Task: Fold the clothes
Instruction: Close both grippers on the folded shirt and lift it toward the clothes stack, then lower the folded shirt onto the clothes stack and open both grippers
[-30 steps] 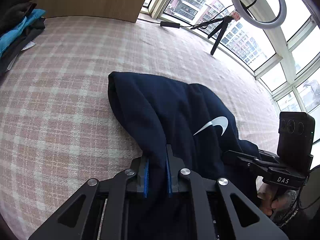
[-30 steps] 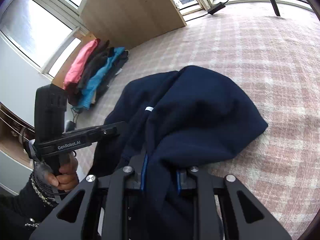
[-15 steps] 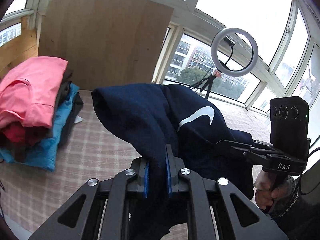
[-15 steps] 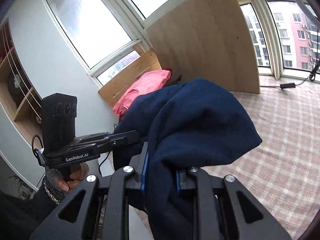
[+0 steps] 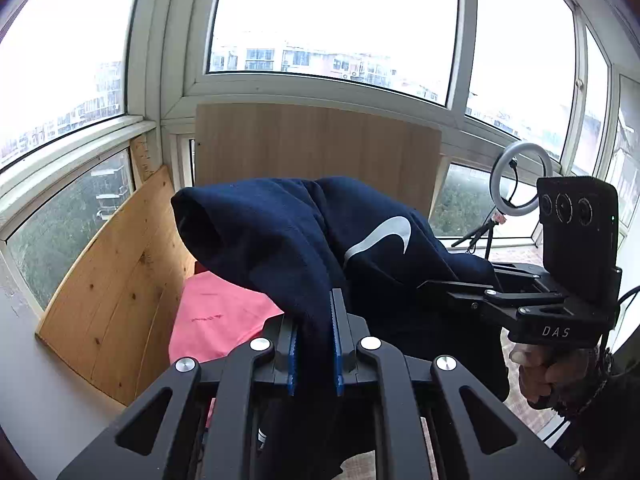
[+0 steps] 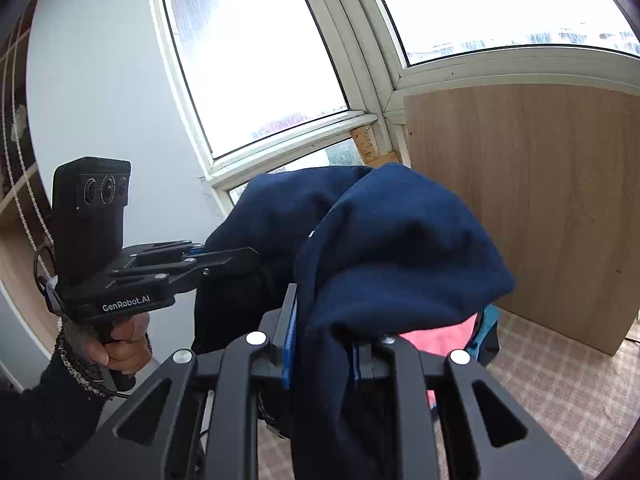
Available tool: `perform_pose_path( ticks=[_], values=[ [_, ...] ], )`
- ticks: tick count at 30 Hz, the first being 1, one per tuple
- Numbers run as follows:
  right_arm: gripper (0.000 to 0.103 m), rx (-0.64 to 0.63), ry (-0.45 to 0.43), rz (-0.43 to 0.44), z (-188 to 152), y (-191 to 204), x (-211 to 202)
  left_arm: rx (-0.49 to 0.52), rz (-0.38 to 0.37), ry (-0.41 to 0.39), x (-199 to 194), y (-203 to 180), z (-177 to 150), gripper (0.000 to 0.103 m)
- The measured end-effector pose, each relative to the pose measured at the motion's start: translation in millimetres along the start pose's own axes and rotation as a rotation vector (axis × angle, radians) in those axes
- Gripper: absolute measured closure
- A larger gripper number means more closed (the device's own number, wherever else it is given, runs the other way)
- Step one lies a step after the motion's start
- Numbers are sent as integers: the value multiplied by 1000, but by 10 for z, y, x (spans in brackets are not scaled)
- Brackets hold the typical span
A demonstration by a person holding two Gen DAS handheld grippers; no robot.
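Note:
A folded navy sweatshirt (image 5: 288, 236) with a white swoosh logo hangs in the air, draped over both grippers. My left gripper (image 5: 314, 320) is shut on a fold of it, blue pads pressed on the cloth. My right gripper (image 6: 320, 320) is shut on another fold of the same navy sweatshirt (image 6: 392, 240). In the left wrist view the right gripper (image 5: 452, 288) reaches into the cloth from the right, held by a hand (image 5: 552, 372). The left gripper (image 6: 224, 258) shows likewise in the right wrist view. Below the sweatshirt lies a pile topped by a pink garment (image 5: 216, 320).
Wooden boards (image 5: 120, 280) lean against the window corner behind the pile. A blue garment (image 6: 486, 332) peeks from under the pink garment (image 6: 440, 336). The checked bed cover (image 6: 560, 384) spreads to the right. A ring light on a tripod (image 5: 516, 192) stands by the far window.
Both grippers have lifted the folded sweatshirt off the checked cover and carried it up and toward the clothes pile in the corner. The views swung from the bed to the windows.

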State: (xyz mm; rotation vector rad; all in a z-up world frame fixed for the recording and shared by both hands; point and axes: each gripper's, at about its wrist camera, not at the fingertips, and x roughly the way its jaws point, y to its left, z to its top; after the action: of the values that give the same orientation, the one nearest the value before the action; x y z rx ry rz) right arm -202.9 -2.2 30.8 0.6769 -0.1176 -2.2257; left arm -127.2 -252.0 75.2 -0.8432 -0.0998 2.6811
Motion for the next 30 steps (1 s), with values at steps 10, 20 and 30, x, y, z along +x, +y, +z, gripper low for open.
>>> perform_pose_path(
  ticks=[10, 20, 30],
  values=[
    [83, 81, 92, -189, -5, -317, 988, 1, -38, 138, 1131, 963, 76, 86],
    [33, 218, 84, -195, -145, -1139, 762, -93, 238, 163, 1315, 1478, 4, 82],
    [33, 570, 24, -28, -481, -2005, 873, 146, 96, 239, 1394, 512, -191, 75]
  ],
)
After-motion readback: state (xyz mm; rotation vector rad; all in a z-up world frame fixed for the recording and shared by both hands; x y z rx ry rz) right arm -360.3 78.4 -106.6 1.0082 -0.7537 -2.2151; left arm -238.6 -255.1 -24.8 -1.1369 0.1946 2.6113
